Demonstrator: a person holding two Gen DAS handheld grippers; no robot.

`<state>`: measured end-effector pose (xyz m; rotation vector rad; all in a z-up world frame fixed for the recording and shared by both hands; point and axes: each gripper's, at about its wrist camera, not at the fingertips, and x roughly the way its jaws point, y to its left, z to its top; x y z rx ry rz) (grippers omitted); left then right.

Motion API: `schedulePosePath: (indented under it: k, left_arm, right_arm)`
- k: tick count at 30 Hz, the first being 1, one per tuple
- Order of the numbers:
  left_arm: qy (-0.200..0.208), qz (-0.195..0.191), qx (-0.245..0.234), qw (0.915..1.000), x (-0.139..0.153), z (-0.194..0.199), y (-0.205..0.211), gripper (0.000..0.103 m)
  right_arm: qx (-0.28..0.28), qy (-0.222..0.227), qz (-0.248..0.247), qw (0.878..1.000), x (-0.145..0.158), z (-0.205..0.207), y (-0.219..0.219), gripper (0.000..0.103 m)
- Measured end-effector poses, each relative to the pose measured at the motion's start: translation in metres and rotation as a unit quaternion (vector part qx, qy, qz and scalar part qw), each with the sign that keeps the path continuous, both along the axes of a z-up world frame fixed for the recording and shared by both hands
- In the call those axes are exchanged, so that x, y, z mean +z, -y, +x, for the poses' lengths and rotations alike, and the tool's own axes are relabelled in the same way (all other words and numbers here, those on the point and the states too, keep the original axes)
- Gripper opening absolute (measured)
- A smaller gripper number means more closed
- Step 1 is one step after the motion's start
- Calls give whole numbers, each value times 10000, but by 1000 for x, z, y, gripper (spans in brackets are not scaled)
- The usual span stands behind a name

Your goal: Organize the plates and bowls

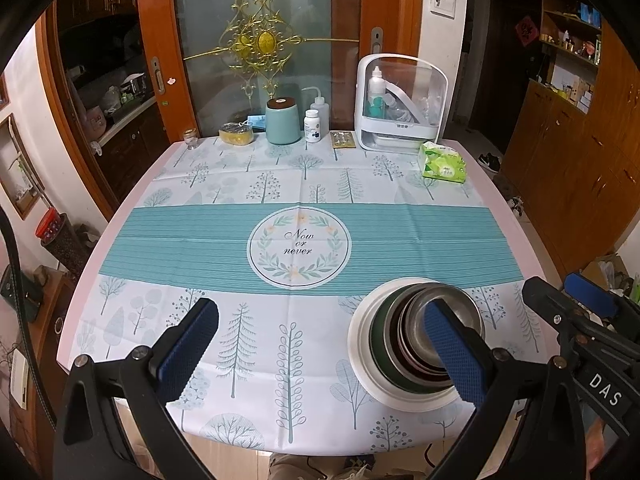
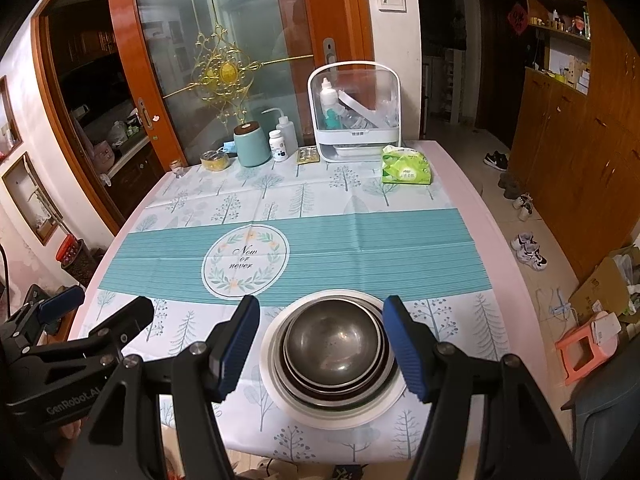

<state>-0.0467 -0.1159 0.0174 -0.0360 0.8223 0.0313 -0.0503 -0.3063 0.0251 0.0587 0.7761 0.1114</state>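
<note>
Both pairs of jaws stand released and hold nothing: the right gripper (image 2: pixel 322 350) hangs with its blue pads on either side of the stack (image 2: pixel 334 354) without touching it, and the left gripper (image 1: pixel 320 354) is spread over bare cloth (image 1: pixel 256 344) just left of it. The stack sits near the front edge of the table (image 2: pixel 472 216), right of centre: a white plate (image 2: pixel 340 416) at the bottom, darker dishes nested on it, and a steel bowl (image 2: pixel 334 340) on top. Everything the task names seems already gathered, so the work looks close to finished, and the step in hand is probably either a last squaring-up or backing away. If the pile needs nudging, it would be wiser to push low, on the plate's rim, since a shove at the bowl could skid it off the smoother dishes beneath. The left pad (image 1: pixel 452 350) nearest the stack appears close to its rim, so a straight lift away would be safest. The tissue pack (image 2: pixel 406 168) and jars at the far edge are well apart.
</note>
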Motion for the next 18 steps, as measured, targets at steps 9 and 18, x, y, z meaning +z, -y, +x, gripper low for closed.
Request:
schedulePosePath:
  k: [9, 18]
  left_arm:
    - [-17, -18, 3, 10000, -6, 0, -1, 102]
    - [-91, -12, 11, 10000, -9, 1, -3, 102]
  right_arm:
    - [5, -1, 9, 10000, -1, 0, -1, 64]
    - [9, -15, 10, 10000, -4, -1, -5, 65]
